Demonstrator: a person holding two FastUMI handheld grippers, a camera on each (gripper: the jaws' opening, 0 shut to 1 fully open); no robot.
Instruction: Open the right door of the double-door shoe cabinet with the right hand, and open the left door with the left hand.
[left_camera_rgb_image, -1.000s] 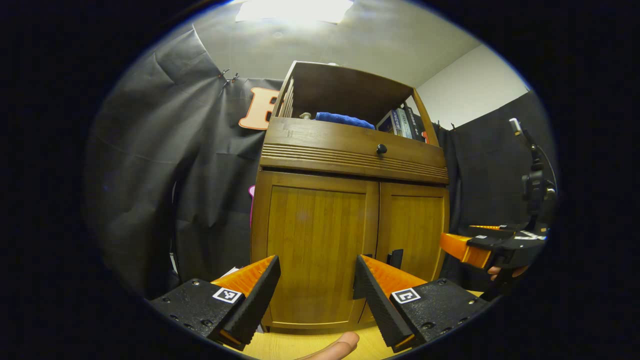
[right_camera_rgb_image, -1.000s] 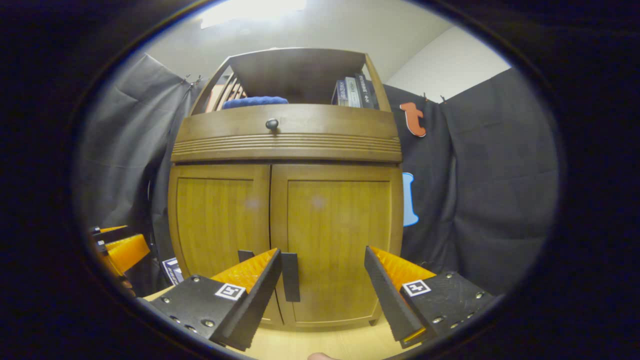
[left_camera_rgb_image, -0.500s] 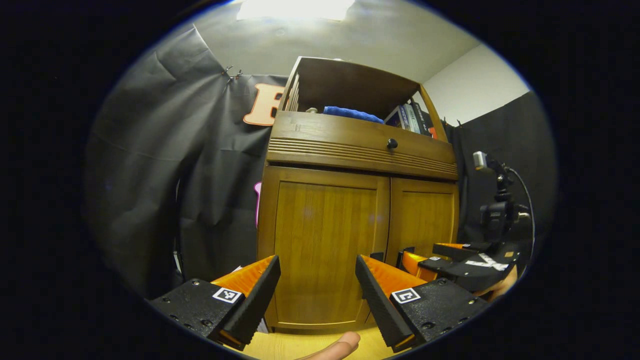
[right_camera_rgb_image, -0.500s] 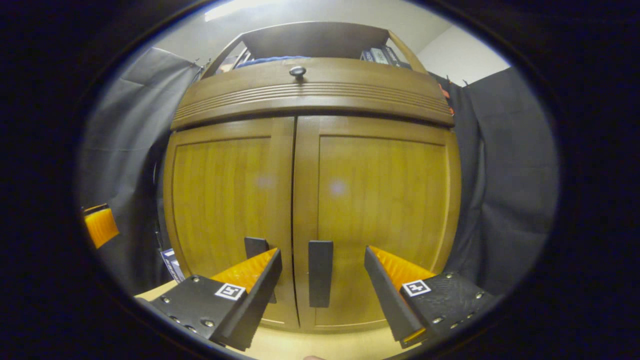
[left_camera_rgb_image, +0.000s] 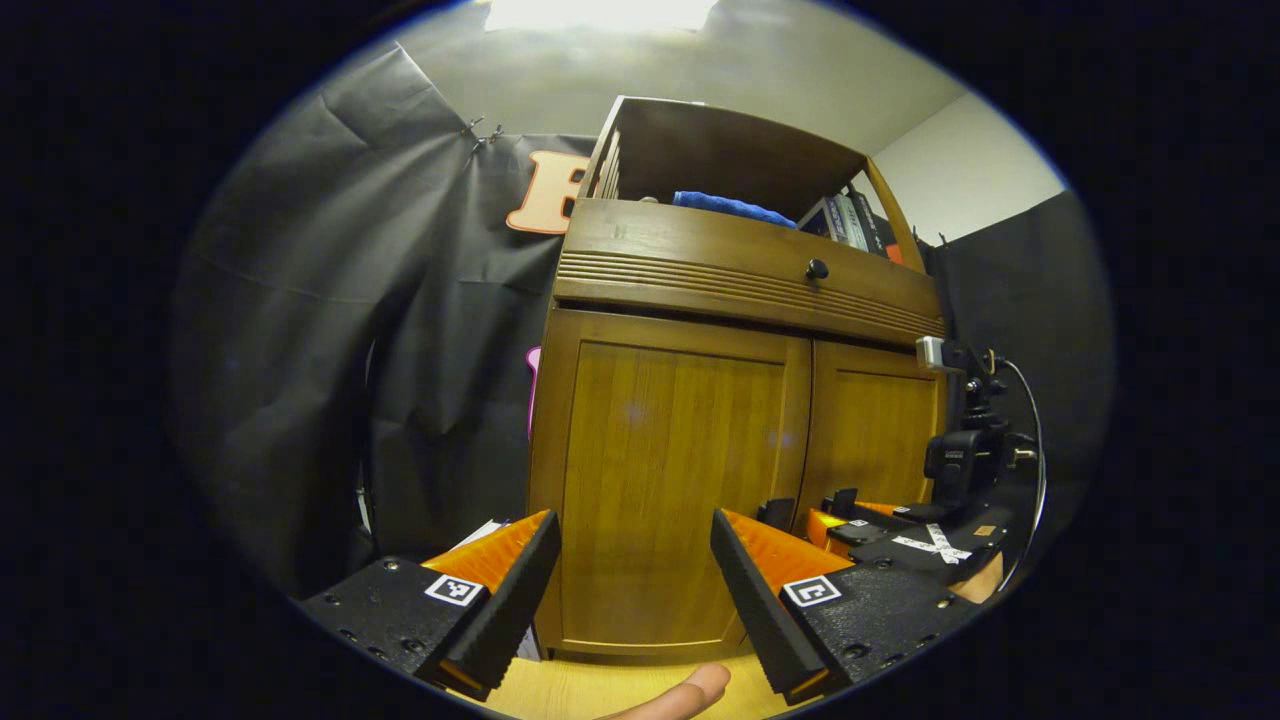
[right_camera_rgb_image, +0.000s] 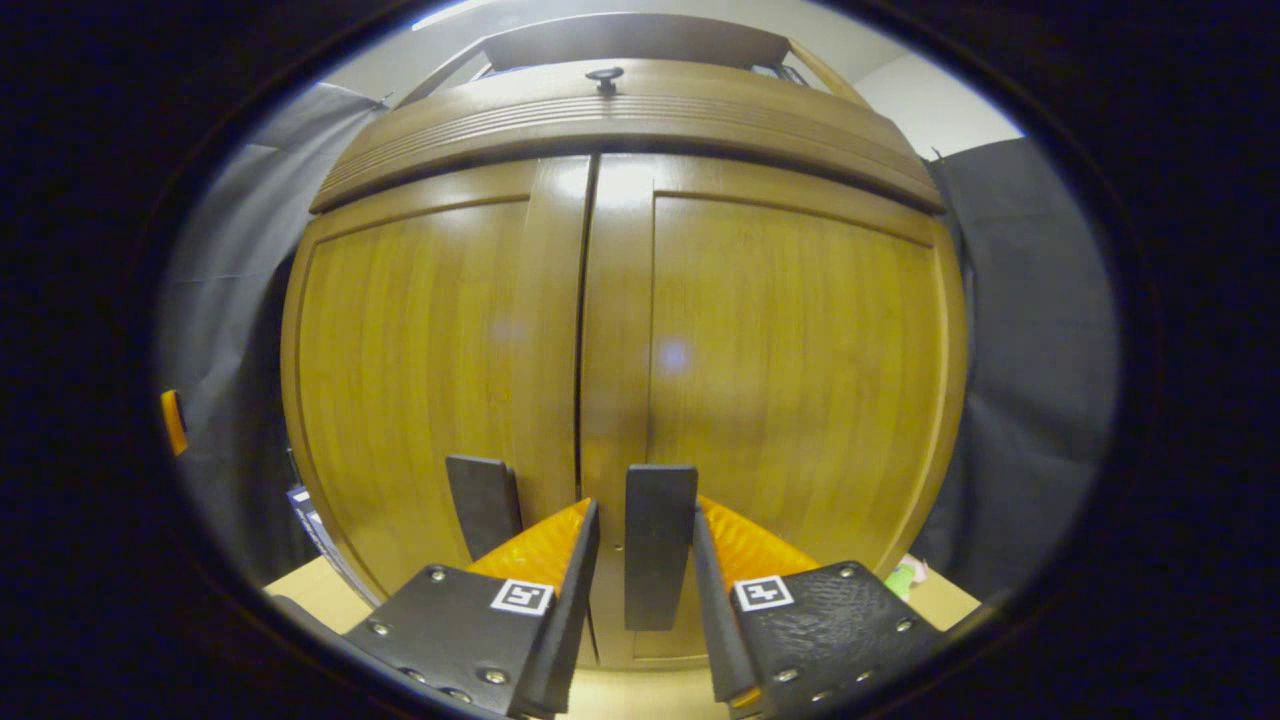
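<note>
Right tongs (right_camera_rgb_image: 640, 590) nearly pinch the right door handle (right_camera_rgb_image: 660, 545), contact unclear; left tongs (left_camera_rgb_image: 635, 585) spread wide.

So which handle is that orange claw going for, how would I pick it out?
Find the wooden shoe cabinet with two shut doors below a ribbed drawer. Low down beside the centre seam sit two flat black upright handles. It is the right door's handle, standing between the right gripper fingers; its twin on the left door stands outside them.
</note>
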